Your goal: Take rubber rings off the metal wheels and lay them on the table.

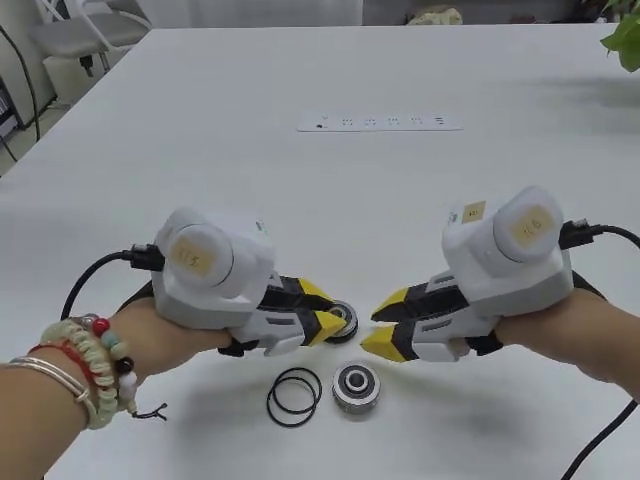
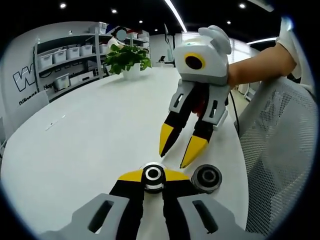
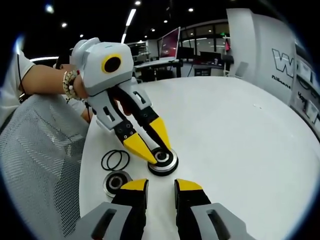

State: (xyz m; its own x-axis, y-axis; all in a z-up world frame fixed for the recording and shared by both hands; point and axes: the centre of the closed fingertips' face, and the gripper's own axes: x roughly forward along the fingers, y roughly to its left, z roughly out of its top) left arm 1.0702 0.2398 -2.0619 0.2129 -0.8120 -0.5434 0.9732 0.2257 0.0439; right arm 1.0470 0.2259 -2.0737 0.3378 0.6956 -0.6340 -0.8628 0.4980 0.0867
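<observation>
A metal wheel (image 1: 345,320) (image 2: 153,170) (image 3: 163,161) rests on the white table, and my left gripper (image 1: 328,322) (image 2: 153,176) (image 3: 157,149) is shut on it across its sides. Facing it from the right, my right gripper (image 1: 377,328) (image 2: 175,156) (image 3: 161,186) is open, its yellow tips a short gap from the wheel and holding nothing. A second wheel (image 1: 356,387) (image 2: 206,178) (image 3: 117,183) with a dark rim lies nearer to me. Two thin black rubber rings (image 1: 293,394) (image 3: 115,160) lie overlapping on the table just left of that wheel.
The white table (image 1: 330,200) stretches far ahead. A white power strip (image 1: 380,123) lies flat mid-table. A potted plant (image 2: 127,59) stands at the far right end. A mesh chair back (image 3: 35,150) is by the near edge. Cables trail from both grippers.
</observation>
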